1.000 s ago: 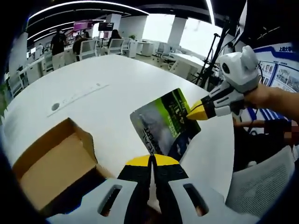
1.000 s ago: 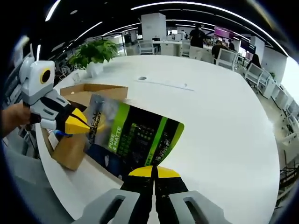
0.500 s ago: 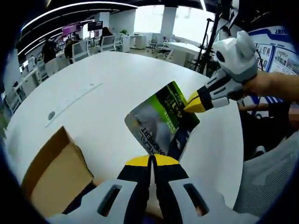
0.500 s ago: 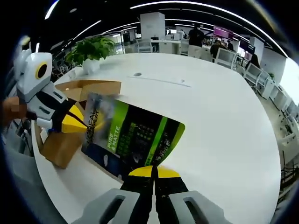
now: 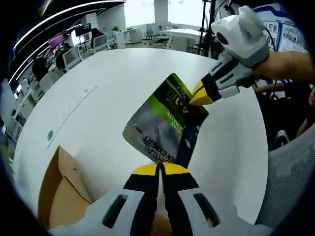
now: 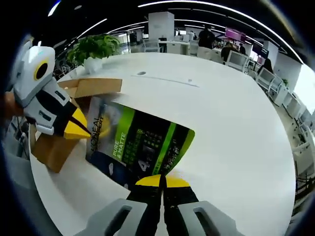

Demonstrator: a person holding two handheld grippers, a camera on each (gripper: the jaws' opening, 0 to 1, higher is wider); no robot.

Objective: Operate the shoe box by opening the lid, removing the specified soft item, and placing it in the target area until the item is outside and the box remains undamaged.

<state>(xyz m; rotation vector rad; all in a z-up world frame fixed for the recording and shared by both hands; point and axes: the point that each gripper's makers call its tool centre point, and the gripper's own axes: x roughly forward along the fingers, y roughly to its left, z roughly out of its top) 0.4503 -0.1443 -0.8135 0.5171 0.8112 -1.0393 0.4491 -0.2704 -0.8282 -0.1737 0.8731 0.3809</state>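
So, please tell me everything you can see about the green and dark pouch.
The pouch is a flat, glossy, flexible packet, green and dark blue with a grey panel and white lettering. It is out of the cardboard box, held over the white table, pinched at opposite edges by the left gripper and the right gripper.

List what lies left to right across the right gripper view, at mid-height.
Left gripper → cardboard box behind it → green and black pouch, gripped at both ends → bare white table.
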